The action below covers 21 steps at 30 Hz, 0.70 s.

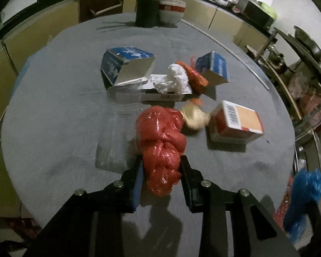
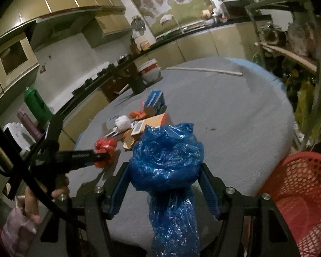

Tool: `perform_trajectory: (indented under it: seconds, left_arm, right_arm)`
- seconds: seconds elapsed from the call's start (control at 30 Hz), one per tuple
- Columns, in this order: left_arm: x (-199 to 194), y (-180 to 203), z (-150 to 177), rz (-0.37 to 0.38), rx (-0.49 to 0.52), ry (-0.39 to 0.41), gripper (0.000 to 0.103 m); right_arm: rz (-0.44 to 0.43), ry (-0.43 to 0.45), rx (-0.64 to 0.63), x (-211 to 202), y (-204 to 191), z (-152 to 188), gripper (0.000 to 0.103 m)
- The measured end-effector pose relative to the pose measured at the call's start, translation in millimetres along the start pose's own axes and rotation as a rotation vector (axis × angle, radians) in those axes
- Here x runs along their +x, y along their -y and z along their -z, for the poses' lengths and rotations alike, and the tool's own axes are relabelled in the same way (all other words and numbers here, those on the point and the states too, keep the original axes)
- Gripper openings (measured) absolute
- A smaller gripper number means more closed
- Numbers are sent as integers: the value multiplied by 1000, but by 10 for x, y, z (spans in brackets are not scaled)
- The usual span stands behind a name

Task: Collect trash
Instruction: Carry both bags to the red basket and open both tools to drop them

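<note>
- Trash first: crumpled red plastic bag (image 1: 160, 150) pinched between the two fingers of the left gripper (image 1: 161, 167), jaws narrowed onto it, bag resting on the grey table (image 1: 53, 128).
- Crumpled blue plastic bag (image 2: 167, 162) clamped in the right gripper (image 2: 164, 171), jaws about half apart around the bundle, tail of the bag hanging down below the fingers.
- Seen from the right gripper: left gripper (image 2: 100, 156) off to its left with the red bag (image 2: 106, 147) at its tip, a hand (image 2: 32, 201) on its handle.
- Low to the right of the right gripper, red mesh basket (image 2: 299, 197) beside the table edge.
- Just past the red bag from the left gripper, beige wad (image 1: 195, 117) touching it, with orange-and-white box (image 1: 237, 122) to the right.
- Clear, flat plastic piece (image 1: 112, 147) lying to the left of the red bag.
- Farther ahead, flat white carton (image 1: 147, 92) with white crumpled wad (image 1: 173, 79) on it, orange wrapper (image 1: 194, 77) behind.
- Beyond those, open blue box (image 1: 126, 64) on the left, smaller blue box (image 1: 214, 68) on the right.
- At the far table edge, black container (image 1: 146, 12) and white-and-red bowl (image 1: 172, 10) side by side.
</note>
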State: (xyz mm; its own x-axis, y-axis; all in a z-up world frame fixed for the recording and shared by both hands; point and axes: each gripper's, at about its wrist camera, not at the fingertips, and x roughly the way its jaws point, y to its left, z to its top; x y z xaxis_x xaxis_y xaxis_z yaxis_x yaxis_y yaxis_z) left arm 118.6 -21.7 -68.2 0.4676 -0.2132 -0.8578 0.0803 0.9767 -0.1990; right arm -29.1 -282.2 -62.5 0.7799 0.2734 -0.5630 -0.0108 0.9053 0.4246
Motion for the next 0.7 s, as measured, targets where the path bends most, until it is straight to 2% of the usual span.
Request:
perform_trajectory:
  seconds: [0.17,0.33,0.47,0.63,0.7]
  left_arm:
    - [-298,281,216,83,82,18,34]
    - [-484,923,467,195,277,13,34]
    - [-553,1541,705,319,443,-26,34]
    - [-463,2167,943,404,587,-91,34]
    - [-382,2357,1010,426,614,-121,35]
  right_arm:
    - [51,61,35,-254,233,-51,66]
    - [122,107,98,-562,593,-61,66]
    - [179,132,178,-870,985,12,66]
    - [219,146,305,-1210,1482,202,67]
    - [225,141,348,-1287,1622,303,68]
